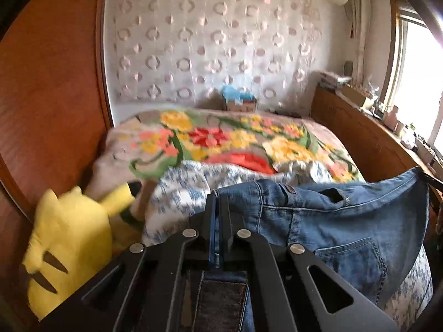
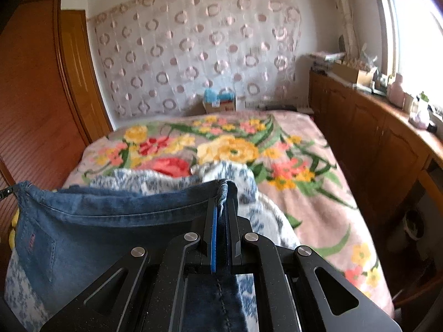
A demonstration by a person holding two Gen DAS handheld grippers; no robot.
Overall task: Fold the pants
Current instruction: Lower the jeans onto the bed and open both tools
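My left gripper (image 1: 218,207) and right gripper (image 2: 221,207) are each clamped on the blue denim pants (image 1: 332,221), stretched aloft over the near edge of the floral-blanketed bed (image 2: 304,193); I judge laying flat comes next; beyond, circle-patterned curtain (image 2: 193,49).

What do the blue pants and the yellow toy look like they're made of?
The pants look like denim: faded blue weave, raised stitched seams, a sewn patch pocket. Both grippers, left and right, pinch them. The yellow toy seems soft, matte plush fabric, though it's blurred.
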